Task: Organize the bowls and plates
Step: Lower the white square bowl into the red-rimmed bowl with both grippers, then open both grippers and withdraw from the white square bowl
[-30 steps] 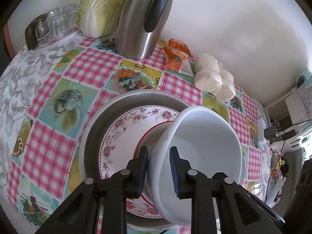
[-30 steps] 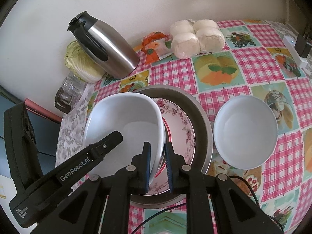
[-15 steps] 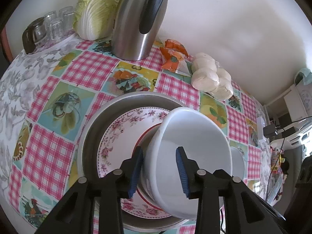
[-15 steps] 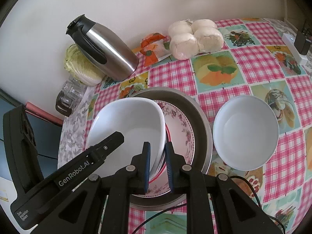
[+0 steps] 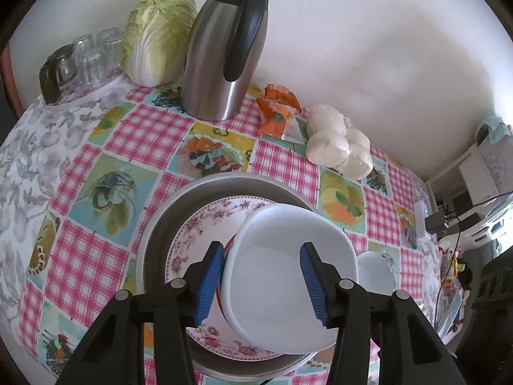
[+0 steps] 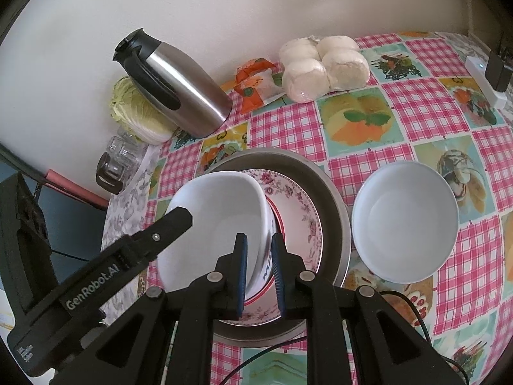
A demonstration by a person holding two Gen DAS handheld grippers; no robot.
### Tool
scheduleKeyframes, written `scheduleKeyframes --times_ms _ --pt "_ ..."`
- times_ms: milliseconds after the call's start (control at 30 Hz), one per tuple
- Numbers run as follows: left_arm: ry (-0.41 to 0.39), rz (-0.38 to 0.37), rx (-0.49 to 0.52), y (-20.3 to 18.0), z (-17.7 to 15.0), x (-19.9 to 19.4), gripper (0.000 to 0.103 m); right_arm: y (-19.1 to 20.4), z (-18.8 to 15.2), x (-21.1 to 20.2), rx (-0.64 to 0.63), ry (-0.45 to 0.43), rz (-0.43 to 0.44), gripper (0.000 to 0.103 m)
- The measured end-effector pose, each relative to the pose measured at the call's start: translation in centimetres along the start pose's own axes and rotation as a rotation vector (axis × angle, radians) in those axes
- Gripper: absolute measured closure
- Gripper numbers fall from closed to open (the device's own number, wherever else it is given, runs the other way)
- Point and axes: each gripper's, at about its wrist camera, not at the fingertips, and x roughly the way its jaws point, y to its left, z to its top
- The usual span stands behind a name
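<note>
A large white bowl (image 5: 282, 276) is held above a floral plate (image 5: 205, 240) that lies in a wide grey metal dish (image 5: 160, 234). My right gripper (image 6: 259, 276) is shut on the bowl's rim (image 6: 263, 221), one finger inside and one outside. My left gripper (image 5: 259, 285) is open, its blue pads on either side of the bowl and apart from it. A second white bowl (image 6: 404, 221) stands on the tablecloth to the right of the dish; its edge shows in the left wrist view (image 5: 375, 269).
At the back by the wall stand a steel thermos jug (image 5: 224, 51), a cabbage (image 5: 157, 35), several glasses (image 5: 86, 61), an orange packet (image 5: 275, 112) and bagged white buns (image 5: 336, 147). A power strip (image 6: 484, 80) lies at the far right edge.
My left gripper has let go of the bowl's rim and opened wide, drawing back and up. My right gripper keeps its hold on the bowl.
</note>
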Motion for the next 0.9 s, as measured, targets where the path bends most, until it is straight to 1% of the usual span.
scheduleKeyframes --times_ms 67,133,167,233,267,300,333,367,500,533,567,733,767,900 --pt "-0.003 0.003 -0.005 0.1 0.1 -0.2 0.049 0.0 0.0 0.0 0.001 0.0 0.0 0.086" --pt "-0.006 0.012 -0.01 0.3 0.2 -0.4 0.042 0.0 0.1 -0.2 0.003 -0.004 -0.001 0.086" --pt "-0.008 0.018 -0.011 0.4 0.2 -0.5 0.04 0.0 0.1 -0.5 0.004 -0.009 -0.002 0.086" --pt "-0.013 0.035 -0.012 0.5 0.3 -0.8 0.032 0.1 0.3 -1.0 0.002 -0.022 -0.007 0.086" --pt "-0.017 0.048 -0.013 0.7 0.4 -1.1 0.029 0.2 0.4 -1.3 -0.002 -0.029 -0.013 0.086" --pt "-0.021 0.058 -0.016 0.8 0.5 -1.2 0.023 0.3 0.4 -1.5 -0.006 -0.033 -0.021 0.084" --pt "-0.022 0.063 -0.016 0.9 0.5 -1.2 0.018 0.3 0.5 -1.7 -0.006 -0.037 -0.032 0.073" --pt "-0.025 0.072 -0.018 1.1 0.6 -1.4 0.016 0.3 0.5 -1.9 -0.003 -0.041 -0.046 0.062" --pt "-0.022 0.117 -0.013 1.4 0.7 -1.3 0.009 0.3 0.7 -2.2 -0.025 -0.055 -0.103 0.052" --pt "-0.019 0.131 -0.011 1.5 0.7 -1.2 0.003 0.2 0.7 -2.3 -0.029 -0.055 -0.109 0.044" --pt "-0.016 0.153 -0.005 1.5 0.6 -1.0 0.0 0.2 0.7 -2.2 -0.033 -0.054 -0.121 0.038" --pt "-0.011 0.207 0.028 1.5 0.4 -0.6 0.0 0.2 0.7 -1.9 -0.071 -0.052 -0.162 0.032" --pt "-0.014 0.214 0.032 1.5 0.4 -0.6 0.0 0.2 0.6 -1.9 -0.076 -0.052 -0.166 0.03" --pt "-0.026 0.235 0.042 1.5 0.5 -0.7 0.0 0.3 0.5 -1.8 -0.098 -0.055 -0.183 0.027"
